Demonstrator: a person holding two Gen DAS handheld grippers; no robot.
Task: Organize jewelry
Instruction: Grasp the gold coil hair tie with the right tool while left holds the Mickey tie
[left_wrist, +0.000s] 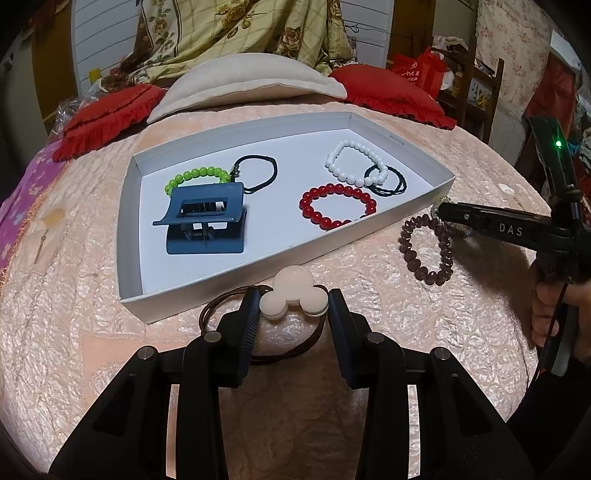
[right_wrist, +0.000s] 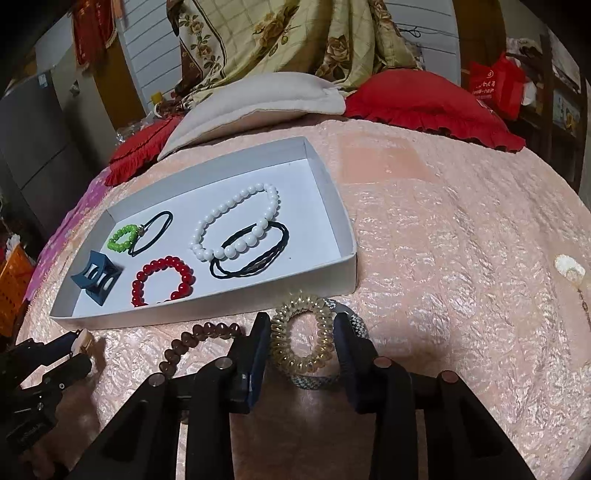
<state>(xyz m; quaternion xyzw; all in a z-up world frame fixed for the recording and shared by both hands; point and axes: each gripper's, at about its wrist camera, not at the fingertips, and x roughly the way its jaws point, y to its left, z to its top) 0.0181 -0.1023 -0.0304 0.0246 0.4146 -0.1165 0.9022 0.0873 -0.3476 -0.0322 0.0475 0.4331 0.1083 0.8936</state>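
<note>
Jewelry filled the tray (left_wrist: 131, 236) while spread left gripper (left_wrist: 291, 314) and right gripper (right_wrist: 301, 343) bracketed a cream hair tie (left_wrist: 293, 295) and coil tie (right_wrist: 299, 332) for loading.

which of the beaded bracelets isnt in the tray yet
The brown bead bracelet: it lies on the pink bedspread outside the white tray, whereas the green, white and red ones lie inside.

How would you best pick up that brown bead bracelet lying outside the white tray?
Probably pinch one side of the brown bead bracelet from above, one finger inside the loop and one outside. It lies flat on the bedspread, so only the thin bead strand offers a grip.
</note>
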